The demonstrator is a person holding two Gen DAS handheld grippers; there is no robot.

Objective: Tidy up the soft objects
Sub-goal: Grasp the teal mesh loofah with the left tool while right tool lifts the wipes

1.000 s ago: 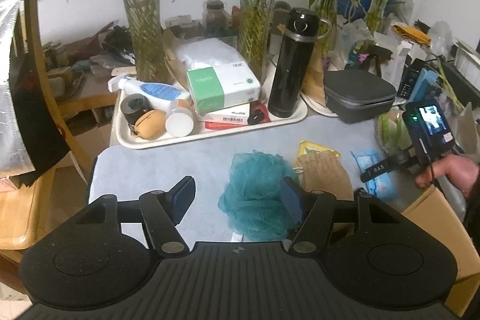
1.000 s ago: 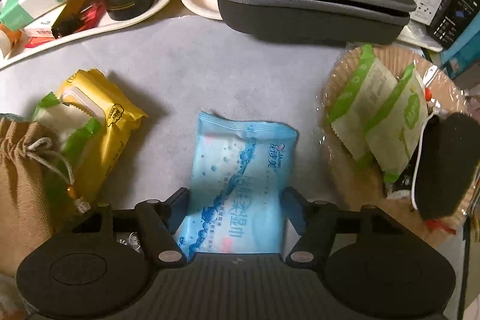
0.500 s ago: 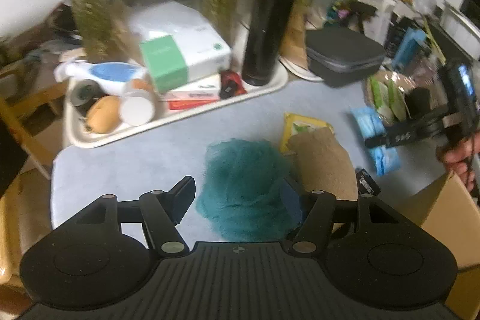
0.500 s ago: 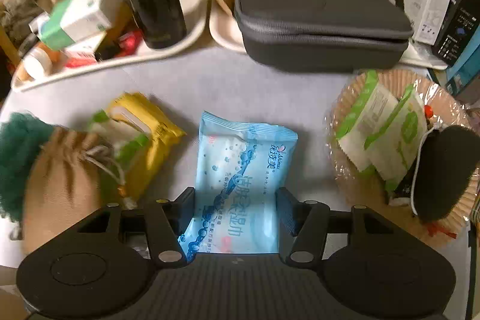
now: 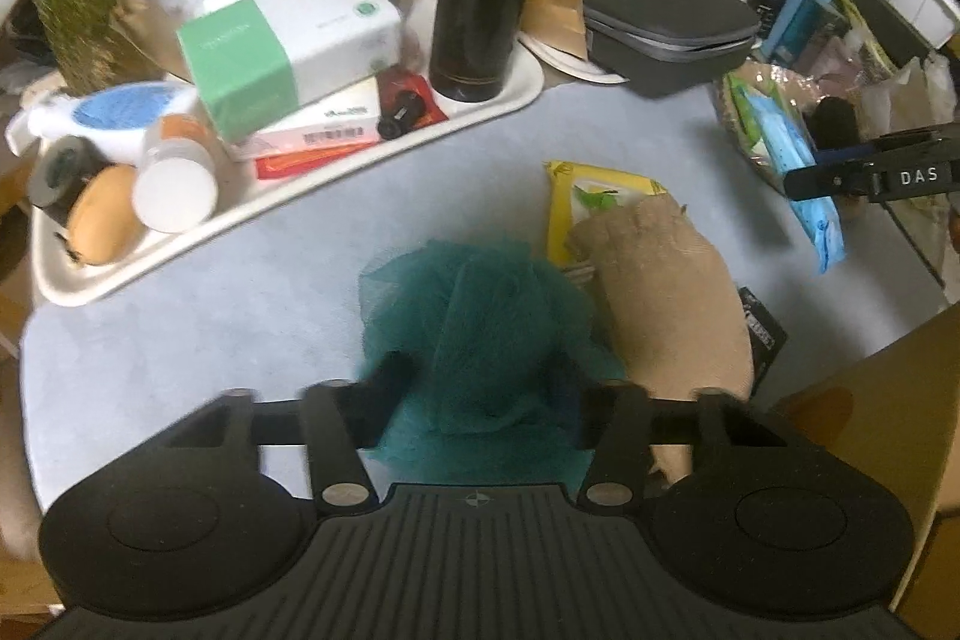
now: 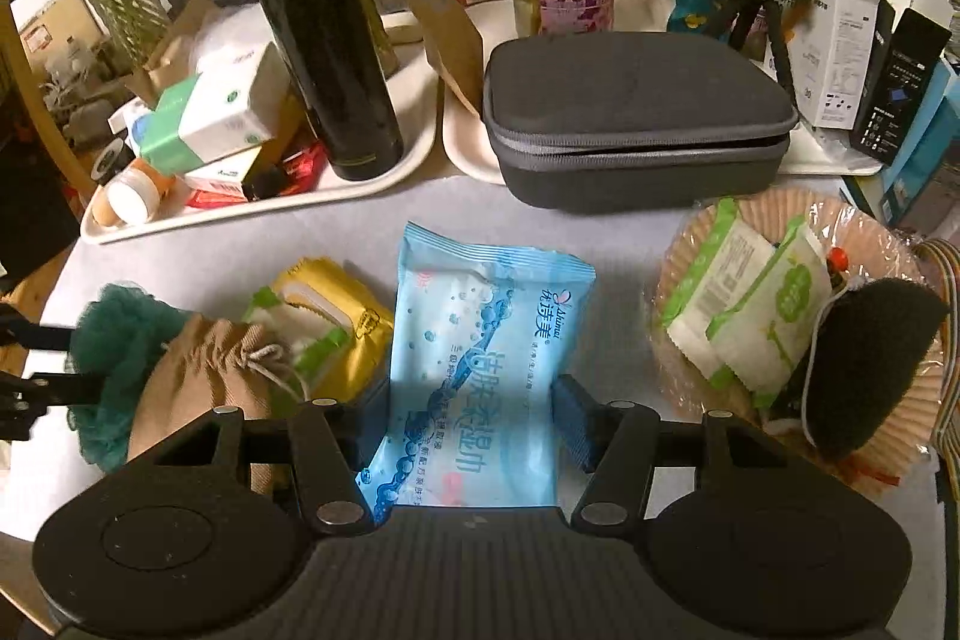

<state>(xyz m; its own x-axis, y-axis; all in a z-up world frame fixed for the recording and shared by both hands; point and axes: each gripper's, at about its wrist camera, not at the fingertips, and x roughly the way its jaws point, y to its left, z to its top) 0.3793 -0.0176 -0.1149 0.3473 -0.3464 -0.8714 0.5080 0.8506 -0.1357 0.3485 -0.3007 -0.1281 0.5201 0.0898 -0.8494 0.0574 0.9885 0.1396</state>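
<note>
Left wrist view looks down on the left gripper (image 5: 486, 388), whose jaws are closing around the teal mesh sponge (image 5: 480, 316); the netting bulges between both fingers and already touches them. This sponge is a rounded puff with no clear long axis, sitting on the pale blue bench (image 5: 240, 292) just beside the tan drawstring pouch (image 5: 666, 292). That pouch lies with its long axis running away from the camera, its gathered neck pointing toward the yellow wipes pack (image 5: 594, 184), which it partly covers. Right wrist view shows the right gripper (image 6: 471, 418) pinching the blue wipes pack (image 6: 480, 358) across its width, a finger pressed on each long edge. Its long axis runs straight away from the camera, the far end pointing toward the grey zip case (image 6: 636, 112); whether it is clear of the bench I cannot tell. To its right a wicker basket (image 6: 678, 256) holds two green-and-white packs (image 6: 750, 304) and a black sponge (image 6: 870, 358).
</note>
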